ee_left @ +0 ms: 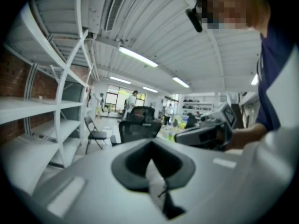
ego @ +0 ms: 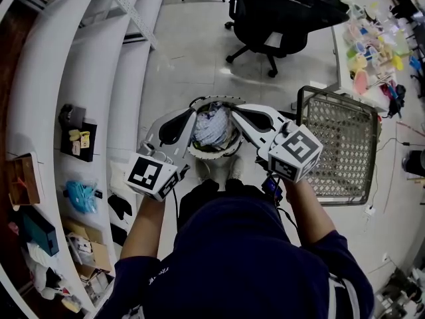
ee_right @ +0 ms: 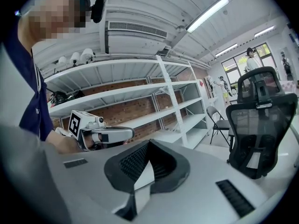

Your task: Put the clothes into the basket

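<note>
Dark blue sleeves and the chest of the person [ego: 246, 258] fill the bottom of the head view, with both forearms reaching forward. The left tool [ego: 189, 117] and the right tool [ego: 238, 110] meet a round basket [ego: 211, 153] at opposite sides of its white rim. The clothes [ego: 212, 126], blue and white striped cloth, lie bunched inside this round basket. Just to the right stands a wire-mesh basket [ego: 339, 138] on the pale floor [ego: 192, 52], with nothing visible in it. White shelving [ego: 86, 111] curves along the left with small items on it. A black office chair [ego: 279, 12] stands farther ahead, and a surface [ego: 342, 58] with colourful objects lies at the upper right.

From the left gripper view, the left tool [ee_left: 153, 169] has its dark pads pressed together on a thin white strip, and a dark thread hangs across the strip. The round basket itself is hidden below the tool's body. The right tool [ee_left: 205, 134] shows at the right, held level. The office chair [ee_left: 138, 125] and a folding chair [ee_left: 96, 134] stand beyond.

From the right gripper view, the right tool [ee_right: 145, 167] also has its ribbed pads closed on a narrow white strip. The left tool [ee_right: 100, 134] shows at the left with its marker cube. The shelving [ee_right: 140, 101] runs behind, and the office chair [ee_right: 261, 125] stands at the right.
</note>
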Tool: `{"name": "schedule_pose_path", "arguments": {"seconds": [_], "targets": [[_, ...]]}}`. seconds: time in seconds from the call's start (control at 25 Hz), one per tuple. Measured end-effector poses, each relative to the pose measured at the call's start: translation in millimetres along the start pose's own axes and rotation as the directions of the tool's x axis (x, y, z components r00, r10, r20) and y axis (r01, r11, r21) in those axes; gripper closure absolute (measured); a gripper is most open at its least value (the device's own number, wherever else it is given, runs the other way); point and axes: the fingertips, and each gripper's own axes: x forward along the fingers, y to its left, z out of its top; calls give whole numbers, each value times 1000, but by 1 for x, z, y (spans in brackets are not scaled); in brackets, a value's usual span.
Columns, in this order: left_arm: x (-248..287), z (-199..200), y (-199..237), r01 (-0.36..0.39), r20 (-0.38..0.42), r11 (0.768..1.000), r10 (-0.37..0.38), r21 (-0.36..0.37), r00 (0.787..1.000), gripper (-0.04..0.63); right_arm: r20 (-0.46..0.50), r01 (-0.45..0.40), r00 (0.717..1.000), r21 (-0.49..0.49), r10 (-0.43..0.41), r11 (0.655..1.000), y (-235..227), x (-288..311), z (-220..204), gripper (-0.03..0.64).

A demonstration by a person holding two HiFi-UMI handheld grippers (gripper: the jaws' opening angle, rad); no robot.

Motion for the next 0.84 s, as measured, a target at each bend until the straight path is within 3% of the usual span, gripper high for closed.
{"name": "schedule_pose_path", "arguments": {"seconds": [0.84], "targets": [[9,-8,-15,-46,-4,999,46,-26,999,592,-15,-30,999,0,30,1000,-11,-18,-7,611]]}}
